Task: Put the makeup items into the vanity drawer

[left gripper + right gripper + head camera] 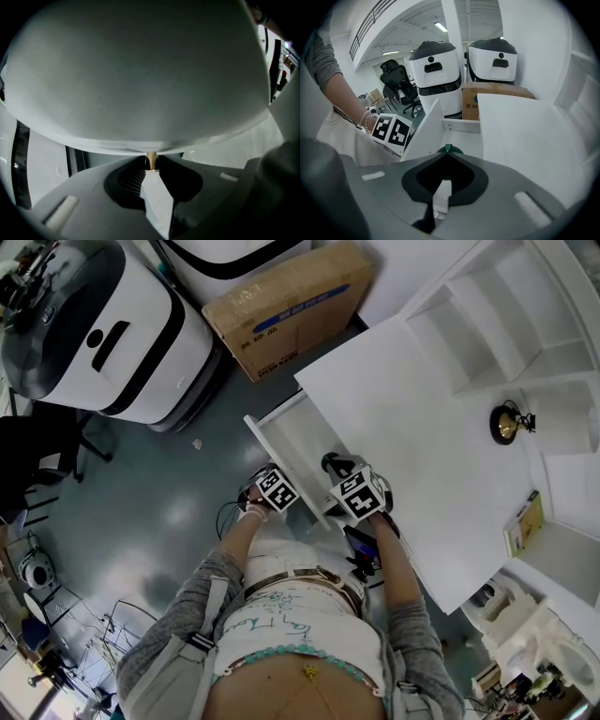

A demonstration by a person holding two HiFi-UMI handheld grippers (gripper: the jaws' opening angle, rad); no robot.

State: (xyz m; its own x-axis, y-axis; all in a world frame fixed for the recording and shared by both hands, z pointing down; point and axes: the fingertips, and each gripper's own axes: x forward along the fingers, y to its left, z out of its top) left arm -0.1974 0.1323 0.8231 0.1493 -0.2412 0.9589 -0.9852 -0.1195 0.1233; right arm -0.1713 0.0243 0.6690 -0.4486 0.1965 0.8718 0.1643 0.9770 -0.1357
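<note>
One open white drawer (298, 441) — gold knob (151, 160).

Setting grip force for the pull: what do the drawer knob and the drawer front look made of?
Drawer knob: likely metal. It is brass-coloured with a dull sheen, and only its thin stem shows, pinched in the left tongs.
Drawer front: smooth matte white with no visible grain, so probably painted or laminated board. The core material can't be told.

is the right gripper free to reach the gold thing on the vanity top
Probably not yet: the right tongs are shut on a dark green item at the open drawer. The vanity top toward the gold thing looks bare.
</note>
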